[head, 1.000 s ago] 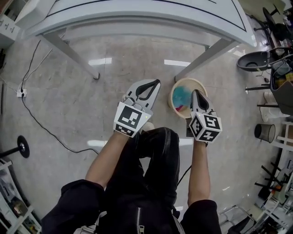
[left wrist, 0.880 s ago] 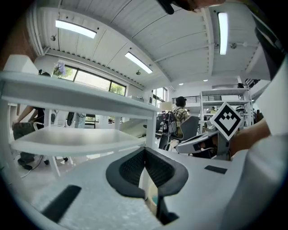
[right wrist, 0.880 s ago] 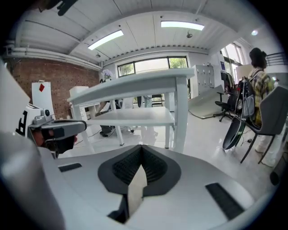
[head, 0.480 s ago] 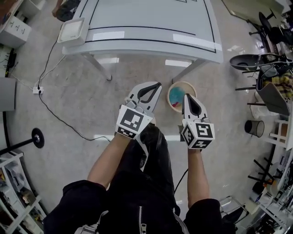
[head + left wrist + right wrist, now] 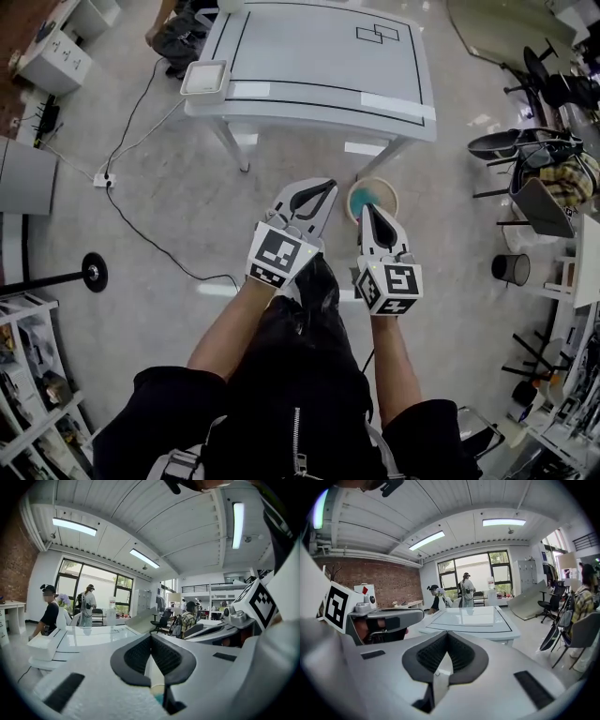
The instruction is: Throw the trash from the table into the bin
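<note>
While teal trash lies in the bin beside a leg of the table, its top shows none, so disposal appears complete. Left gripper and right gripper hover above the floor, jaws closed and empty; next, probably, a check of the table.

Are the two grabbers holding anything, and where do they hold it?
Nothing is held. The left gripper and the right gripper are both shut and empty.

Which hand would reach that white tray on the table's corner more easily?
Left, probably. The white tray sits at the left corner of the table, nearer the left claw; the right claw hangs by the bin. Both are shut, empty.
</note>
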